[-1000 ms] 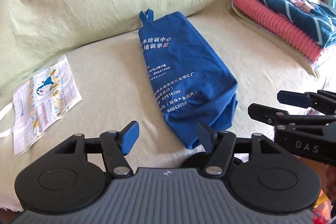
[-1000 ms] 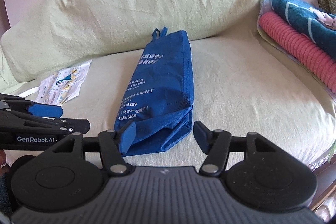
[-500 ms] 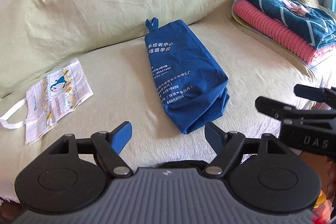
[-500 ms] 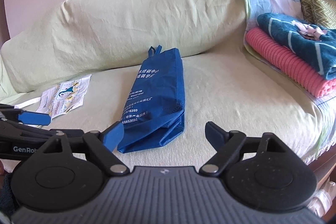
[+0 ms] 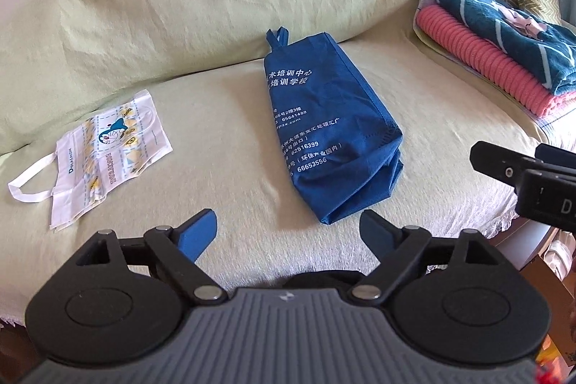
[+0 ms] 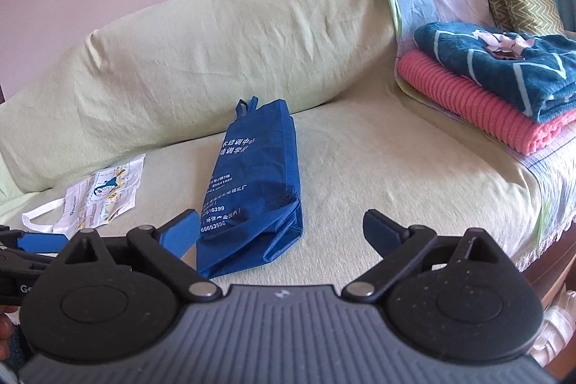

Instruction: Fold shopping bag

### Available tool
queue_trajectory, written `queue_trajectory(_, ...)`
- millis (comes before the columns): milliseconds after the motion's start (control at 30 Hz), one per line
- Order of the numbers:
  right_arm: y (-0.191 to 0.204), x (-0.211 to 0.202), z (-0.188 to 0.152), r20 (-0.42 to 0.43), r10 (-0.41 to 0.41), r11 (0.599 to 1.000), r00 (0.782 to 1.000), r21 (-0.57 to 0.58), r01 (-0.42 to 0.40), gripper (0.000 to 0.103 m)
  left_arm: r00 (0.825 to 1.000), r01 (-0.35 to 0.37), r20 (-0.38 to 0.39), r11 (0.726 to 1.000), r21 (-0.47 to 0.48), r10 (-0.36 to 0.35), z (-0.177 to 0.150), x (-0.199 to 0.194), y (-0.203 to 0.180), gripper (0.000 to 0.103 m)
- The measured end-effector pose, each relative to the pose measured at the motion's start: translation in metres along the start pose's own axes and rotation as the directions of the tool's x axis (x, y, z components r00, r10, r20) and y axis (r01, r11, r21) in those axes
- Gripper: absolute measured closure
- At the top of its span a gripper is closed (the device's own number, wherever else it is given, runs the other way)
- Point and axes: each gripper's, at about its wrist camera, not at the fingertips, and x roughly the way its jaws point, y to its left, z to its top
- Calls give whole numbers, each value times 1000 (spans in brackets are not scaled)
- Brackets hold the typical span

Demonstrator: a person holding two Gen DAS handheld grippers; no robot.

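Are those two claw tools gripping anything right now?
No. Both the left gripper and right gripper are open and empty; the blue bag lies free on the sofa.

shopping bag [image 5: 333, 139]: lies mid-sofa [image 5: 450, 139], handle toward the backrest
printed bag [image 5: 108, 146]: left of it, apart
folded blankets [image 5: 504, 56]: stacked at right

Sofa [image 5: 223, 117] (pale green cover) carrying blue bag [image 5: 324, 132], white cartoon bag [image 5: 108, 146] lying left, folded blankets [image 5: 504, 60] sitting right.
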Motion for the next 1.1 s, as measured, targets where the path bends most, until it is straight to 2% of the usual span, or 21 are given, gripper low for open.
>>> queue_trajectory(233,-6,14,1,-28,-26,999,999,26,26,5,999,21,-47,1000,-2,-21,6,21,0,11)
queue_trajectory(667,4,61,7,-129,-49,999,990,-10,48,5,993,23,-116,999,-29,-26,15,61,14,10)
queue_trajectory(800,4,70,5,-145,-41,998,989,-59,32,5,992,43,-119,999,-20,-45,9,69,20,10)
queue_trajectory(933,3,74,-4,-131,-18,991,991,-137,0,5,994,55,-101,998,32,-52,-5,75,31,10)
queue_trajectory(1033,2,73,-11,-110,21,974,994,-223,-45,5,994,59,-93,994,88,-50,-13,80,34,11)
queue_trajectory(1100,0,73,-14,-99,52,948,994,-309,-80,6,995,65,-85,989,136,-54,-17,83,34,11)
